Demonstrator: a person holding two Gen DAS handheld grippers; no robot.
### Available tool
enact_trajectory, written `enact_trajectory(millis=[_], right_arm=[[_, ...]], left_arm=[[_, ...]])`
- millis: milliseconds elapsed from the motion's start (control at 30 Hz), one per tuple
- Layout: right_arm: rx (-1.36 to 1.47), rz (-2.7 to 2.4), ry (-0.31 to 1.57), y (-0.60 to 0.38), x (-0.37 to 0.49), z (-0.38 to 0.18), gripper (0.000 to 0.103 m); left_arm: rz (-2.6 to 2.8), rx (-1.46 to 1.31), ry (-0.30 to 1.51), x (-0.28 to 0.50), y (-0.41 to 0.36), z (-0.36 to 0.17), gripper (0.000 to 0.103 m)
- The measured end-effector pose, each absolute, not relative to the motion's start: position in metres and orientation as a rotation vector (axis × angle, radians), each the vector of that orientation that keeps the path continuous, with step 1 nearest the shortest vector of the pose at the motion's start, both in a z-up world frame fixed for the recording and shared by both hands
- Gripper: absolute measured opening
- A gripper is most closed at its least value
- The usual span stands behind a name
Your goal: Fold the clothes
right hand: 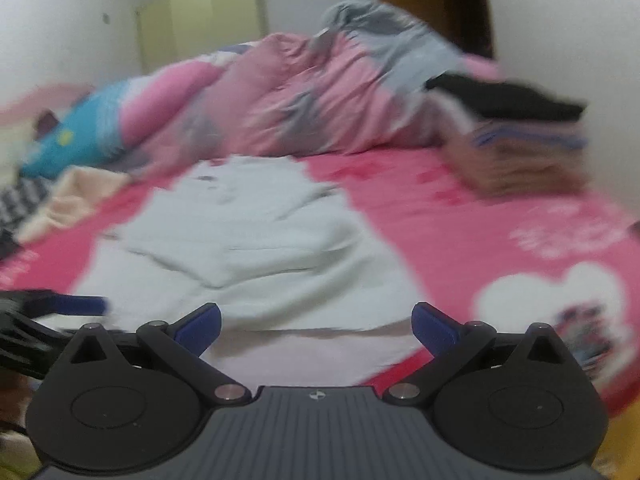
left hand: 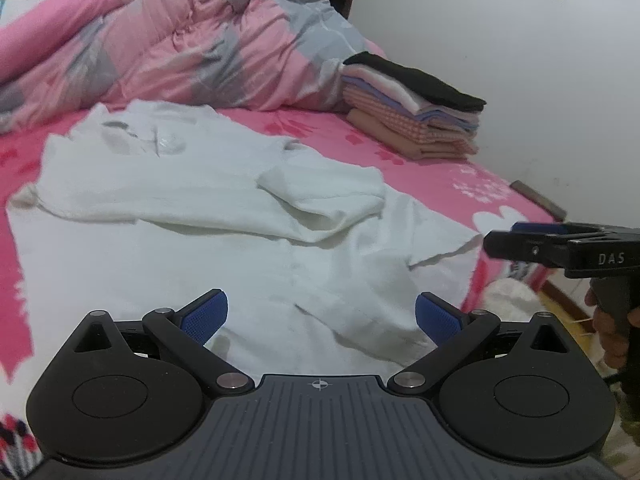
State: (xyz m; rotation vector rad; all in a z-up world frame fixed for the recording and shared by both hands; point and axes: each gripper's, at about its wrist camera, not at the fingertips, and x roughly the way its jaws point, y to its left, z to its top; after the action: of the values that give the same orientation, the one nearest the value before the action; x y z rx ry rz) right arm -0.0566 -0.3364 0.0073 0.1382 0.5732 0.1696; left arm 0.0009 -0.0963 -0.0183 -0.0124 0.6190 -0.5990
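While both grippers tilt downward over the near edge of the bed, neither holds anything; the left gripper [left hand: 322, 316] has its blue pads [left hand: 206, 318] spread wide with only the cloth below showing between them, and the right gripper [right hand: 316, 322] likewise stands at its widest, empty, its view smeared with blur; from the left wrist view the right gripper [left hand: 520, 238] reaches in sideways from the right edge, level with the bed's corner, a hand [left hand: 610, 332] wrapped round its dark handle below; just beyond the left gripper's fingers lies the white garment [left hand: 224, 208], spread flat on the pink bedsheet [left hand: 432, 176] with one sleeve folded across its middle and its collar at the far end; further back to the right, near the wall, sits a stack of folded clothes [left hand: 416, 108] topped by a black piece; behind all this a pink and grey duvet [left hand: 192, 40] lies heaped; loose clothes [right hand: 68, 196] sit at the left.
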Motion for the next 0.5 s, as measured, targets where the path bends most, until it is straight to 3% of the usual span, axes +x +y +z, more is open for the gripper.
enact_trajectory(millis=[67,133,267,333,400,500], right_arm=[[0.182,0.237,0.606,-0.33,-0.05,0.001,0.093],[0.216,0.29,0.654,-0.324,-0.042,-0.008,0.073],[0.279,0.375,0.751,-0.314,-0.03,-0.028,0.051],[0.302,0.412,0.798,-0.311,-0.025,-0.037,0.022],[0.38,0.468,0.819,-0.311,-0.026,-0.04,0.017],[0.518,0.573,0.84,-0.311,-0.027,-0.045,0.017]], left_arm=[[-0.577,0.007,0.606,-0.001,-0.094,-0.018,0.101],[-0.562,0.007,0.597,-0.001,-0.09,-0.018,0.101],[-0.539,0.004,0.583,-0.002,-0.084,-0.016,0.101],[-0.538,0.008,0.573,-0.003,-0.081,-0.014,0.1],[-0.558,0.016,0.564,-0.005,-0.08,-0.012,0.099],[-0.593,0.024,0.555,-0.007,-0.082,-0.011,0.099]])
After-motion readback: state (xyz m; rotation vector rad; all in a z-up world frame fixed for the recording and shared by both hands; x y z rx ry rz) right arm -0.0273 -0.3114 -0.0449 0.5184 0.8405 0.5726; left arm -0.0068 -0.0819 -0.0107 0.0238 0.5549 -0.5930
